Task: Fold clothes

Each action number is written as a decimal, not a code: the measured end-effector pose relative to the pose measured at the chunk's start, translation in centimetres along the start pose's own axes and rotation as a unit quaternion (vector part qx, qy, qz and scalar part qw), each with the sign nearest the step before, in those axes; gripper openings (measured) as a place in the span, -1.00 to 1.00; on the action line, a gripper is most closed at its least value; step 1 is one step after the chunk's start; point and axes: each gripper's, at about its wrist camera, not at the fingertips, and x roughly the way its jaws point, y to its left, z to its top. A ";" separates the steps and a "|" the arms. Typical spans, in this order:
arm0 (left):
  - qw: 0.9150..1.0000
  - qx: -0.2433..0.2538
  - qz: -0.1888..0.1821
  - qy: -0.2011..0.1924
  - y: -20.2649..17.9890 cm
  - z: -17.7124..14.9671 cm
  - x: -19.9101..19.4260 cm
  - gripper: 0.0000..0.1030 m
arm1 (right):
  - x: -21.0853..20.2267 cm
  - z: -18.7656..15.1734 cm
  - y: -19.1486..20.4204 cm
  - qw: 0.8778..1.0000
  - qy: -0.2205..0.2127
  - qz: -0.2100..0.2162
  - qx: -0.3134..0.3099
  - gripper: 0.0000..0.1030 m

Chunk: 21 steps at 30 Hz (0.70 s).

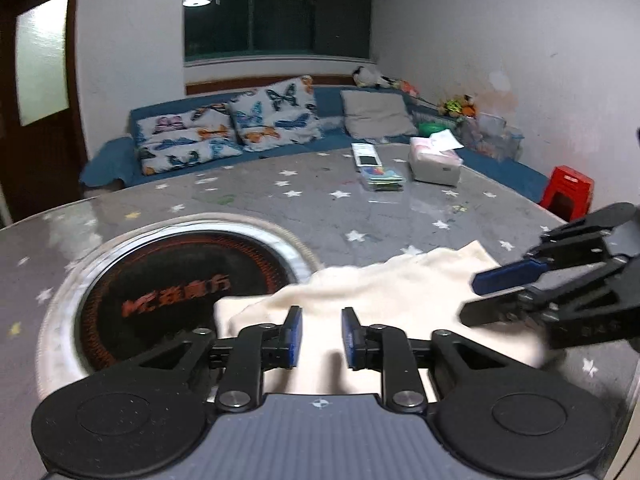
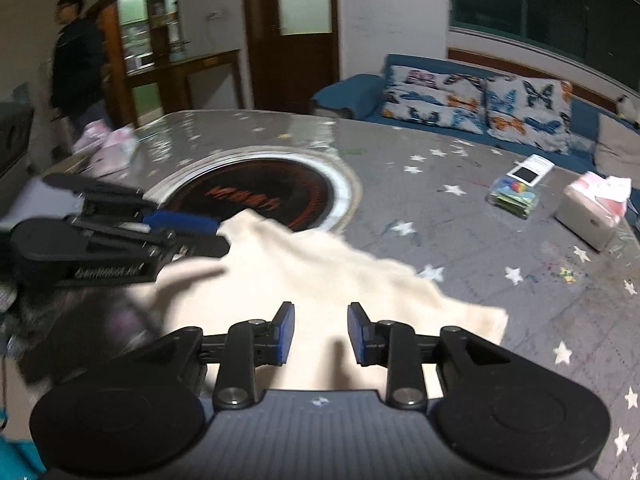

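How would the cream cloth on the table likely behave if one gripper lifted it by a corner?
The cream cloth lies rumpled with soft folds, so it would probably drape and sag rather than hold shape. It looks thin, so likely light. The table cover looks glossy, so the cloth may slide when pushed.

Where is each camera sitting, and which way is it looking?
Left wrist: rides the left hand-held gripper, facing the blue sofa; the right hand-held gripper shows at the right edge.
Right wrist: rides the right hand-held gripper, looking left across the table; the left hand-held gripper shows.
Shared: cream cloth, round black hotplate.
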 end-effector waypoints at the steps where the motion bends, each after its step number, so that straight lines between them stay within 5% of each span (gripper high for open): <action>1: 1.000 -0.006 0.005 0.003 0.1 -0.4 -0.2 -0.48 | -0.2 -0.3 0.4 1.000 0.001 0.004 -0.006 -0.42; 7: 0.999 -0.026 0.022 0.033 0.9 -2.6 0.6 -0.44 | 0.7 -2.1 1.5 0.999 0.024 -0.003 -0.023 -0.40; 21: 0.999 -0.031 0.018 0.035 1.0 -3.1 0.9 -0.43 | 1.0 -2.4 0.6 0.999 0.025 -0.023 -0.018 -0.36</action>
